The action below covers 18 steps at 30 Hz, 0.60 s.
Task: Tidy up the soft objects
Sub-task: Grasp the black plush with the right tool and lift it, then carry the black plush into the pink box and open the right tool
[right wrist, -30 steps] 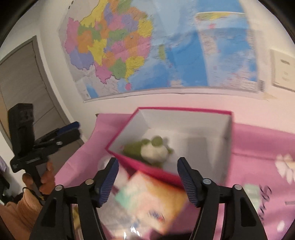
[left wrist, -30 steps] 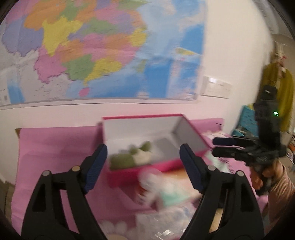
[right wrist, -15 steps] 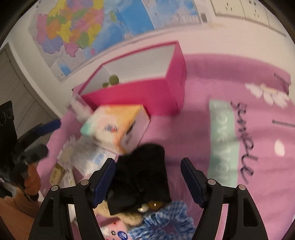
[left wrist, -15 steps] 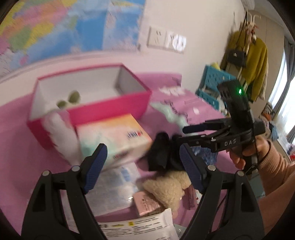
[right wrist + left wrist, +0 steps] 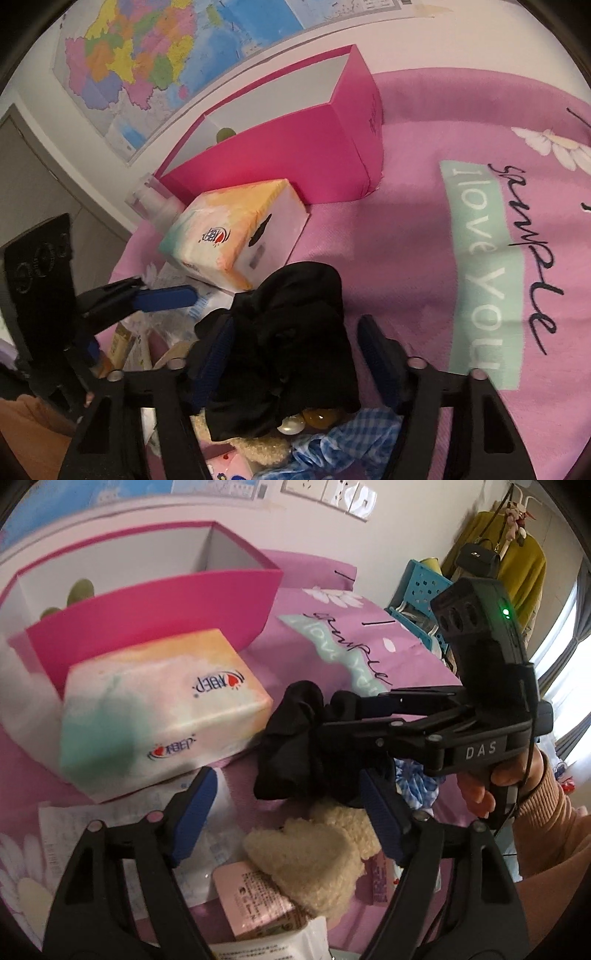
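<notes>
The right hand-held gripper [image 5: 295,354] straddles a crumpled black cloth [image 5: 295,347] lying on the pink desk cover [image 5: 406,240] just in front of a pastel tissue pack [image 5: 236,232]; its jaws are closing, the left pad against the cloth and the right pad apart from it. The left hand-held gripper [image 5: 284,812] hovers with jaws apart and closing on nothing, above a cream plush piece [image 5: 310,860] and some packets. Behind the tissue pack stands an open pink box [image 5: 295,147] with a green soft toy [image 5: 79,589] inside.
</notes>
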Each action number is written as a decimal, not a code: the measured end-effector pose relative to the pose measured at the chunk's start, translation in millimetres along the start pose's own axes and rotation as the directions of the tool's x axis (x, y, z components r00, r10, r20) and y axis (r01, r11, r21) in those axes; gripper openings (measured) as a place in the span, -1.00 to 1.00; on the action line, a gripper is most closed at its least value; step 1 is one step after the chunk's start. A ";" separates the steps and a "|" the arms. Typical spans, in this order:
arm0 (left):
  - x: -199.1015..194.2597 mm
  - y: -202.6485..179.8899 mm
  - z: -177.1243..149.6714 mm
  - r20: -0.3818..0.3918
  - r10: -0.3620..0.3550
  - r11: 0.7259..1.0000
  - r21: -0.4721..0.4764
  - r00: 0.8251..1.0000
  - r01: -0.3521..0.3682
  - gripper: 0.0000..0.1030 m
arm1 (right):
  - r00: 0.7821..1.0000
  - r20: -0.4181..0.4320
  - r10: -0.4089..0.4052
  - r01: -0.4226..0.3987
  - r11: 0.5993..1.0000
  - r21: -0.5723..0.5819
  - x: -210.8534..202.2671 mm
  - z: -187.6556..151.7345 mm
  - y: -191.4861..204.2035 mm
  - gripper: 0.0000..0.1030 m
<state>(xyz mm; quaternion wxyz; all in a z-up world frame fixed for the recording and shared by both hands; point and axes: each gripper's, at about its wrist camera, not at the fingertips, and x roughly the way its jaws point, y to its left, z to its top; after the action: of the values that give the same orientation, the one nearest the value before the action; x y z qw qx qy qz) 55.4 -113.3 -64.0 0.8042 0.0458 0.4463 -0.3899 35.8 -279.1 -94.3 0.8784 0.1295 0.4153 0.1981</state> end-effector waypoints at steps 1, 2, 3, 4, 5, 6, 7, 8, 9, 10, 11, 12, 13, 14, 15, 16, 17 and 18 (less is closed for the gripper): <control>2.8 1.5 0.3 -0.009 -0.011 1.000 -0.011 1.000 0.011 0.46 | 1.000 -0.004 0.006 -0.006 1.000 0.000 1.3 -0.2 -0.2 0.12; 5.2 2.9 0.5 -0.016 -0.022 1.000 -0.019 1.000 0.021 0.36 | 1.000 -0.007 0.008 -0.008 1.000 -0.003 2.5 -0.6 -0.2 0.04; 8.3 3.7 1.2 -0.022 -0.026 0.999 -0.026 0.999 0.026 0.27 | 1.000 -0.009 0.008 -0.008 1.000 -0.009 3.5 -1.0 0.4 -0.02; 11.1 4.5 1.8 -0.031 -0.033 0.999 -0.033 0.999 0.032 0.24 | 1.000 -0.009 0.007 -0.007 1.000 -0.011 4.2 -1.3 0.7 -0.17; 13.3 5.0 2.3 -0.037 -0.043 0.998 -0.040 0.998 0.041 0.18 | 1.000 -0.010 0.012 -0.012 1.000 -0.012 4.4 -2.0 0.3 -0.33; 15.4 5.5 2.6 -0.043 -0.052 0.998 -0.047 0.998 0.050 0.10 | 1.000 -0.009 0.015 -0.015 1.000 -0.015 3.9 -2.8 0.4 -0.40; 16.7 5.7 2.6 -0.048 -0.059 0.997 -0.052 0.997 0.056 0.04 | 1.000 -0.003 0.010 -0.010 1.000 -0.020 2.8 -3.4 0.8 -0.50; 17.7 4.9 2.9 -0.051 -0.070 0.996 -0.055 0.996 0.067 -0.10 | 1.000 0.005 0.005 -0.005 1.000 -0.027 0.8 -4.2 1.5 -0.58; 19.2 3.7 3.7 -0.054 -0.081 0.995 -0.056 0.995 0.078 -0.19 | 1.000 0.014 0.007 -0.006 1.000 -0.029 -1.7 -4.8 2.0 -0.62; 19.6 1.8 4.5 -0.052 -0.086 0.995 -0.055 0.995 0.083 -0.22 | 1.000 0.026 0.007 -0.006 1.000 -0.028 -5.1 -5.1 2.5 -0.66; 18.9 -0.1 4.8 -0.047 -0.091 0.995 -0.051 0.995 0.088 -0.26 | 0.999 0.036 0.007 -0.006 0.999 -0.032 -7.9 -5.3 2.9 -0.69; 17.6 -2.1 5.1 -0.041 -0.100 0.994 -0.047 0.994 0.098 -0.32 | 0.999 0.050 0.004 -0.002 0.999 -0.040 -12.2 -5.6 4.5 -0.70; 16.5 -2.9 5.5 -0.036 -0.104 0.994 -0.045 0.994 0.102 -0.35 | 0.998 0.063 0.001 0.002 0.999 -0.045 -16.6 -5.9 5.9 -0.71; 13.7 -5.5 6.7 -0.029 -0.109 0.993 -0.041 0.994 0.107 -0.39 | 0.997 0.072 0.002 0.001 0.999 -0.049 -20.4 -6.0 7.2 -0.72; 9.9 -6.7 7.3 -0.022 -0.112 0.993 -0.034 0.993 0.111 -0.39 | 0.996 0.084 0.001 0.003 0.999 -0.054 -24.9 -5.7 9.2 -0.72; 5.6 -9.1 8.6 -0.011 -0.111 0.994 -0.025 0.994 0.111 -0.39 | 0.995 0.096 -0.002 0.008 0.998 -0.062 -29.2 -4.7 11.7 -0.72; 1.7 -10.6 9.5 -0.002 -0.109 0.994 -0.019 0.994 0.109 -0.39 | 0.994 0.105 -0.001 0.008 0.998 -0.068 -32.8 -4.3 13.7 -0.72; -2.3 -12.9 11.2 0.010 -0.108 0.994 -0.011 0.994 0.108 -0.39 | 0.993 0.118 0.001 0.007 0.997 -0.073 -37.9 -3.4 15.9 -0.72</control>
<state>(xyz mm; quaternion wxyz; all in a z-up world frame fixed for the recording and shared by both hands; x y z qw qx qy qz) 53.8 -125.5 -52.1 0.7842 0.0150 0.4467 -0.4305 7.5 -282.1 -64.5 0.9059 0.1079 0.3552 0.2039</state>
